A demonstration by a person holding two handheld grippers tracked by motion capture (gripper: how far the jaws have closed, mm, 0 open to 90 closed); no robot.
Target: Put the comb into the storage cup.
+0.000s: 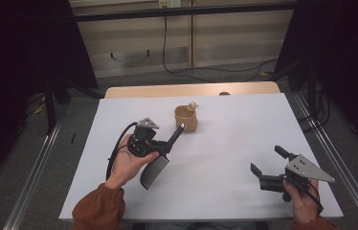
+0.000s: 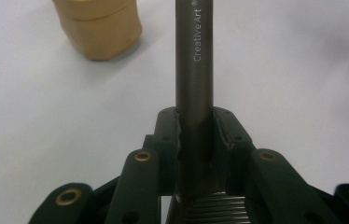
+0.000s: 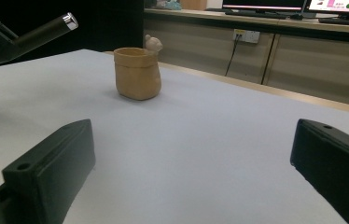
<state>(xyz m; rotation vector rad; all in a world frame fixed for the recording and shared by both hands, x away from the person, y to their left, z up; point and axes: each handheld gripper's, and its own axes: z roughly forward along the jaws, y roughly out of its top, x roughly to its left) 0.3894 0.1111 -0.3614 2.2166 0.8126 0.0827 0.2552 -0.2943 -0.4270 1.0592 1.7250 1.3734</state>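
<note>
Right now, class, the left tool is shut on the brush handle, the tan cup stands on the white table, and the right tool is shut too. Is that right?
One detail is wrong: the right tool is open, its jaws wide apart over the white table, as the right gripper view shows. The left tool is shut on the brush handle, and the tan cup stands on the table.

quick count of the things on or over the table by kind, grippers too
gripper: 2, left and right
brush: 1, in the left gripper
cup: 1
total: 4
</note>
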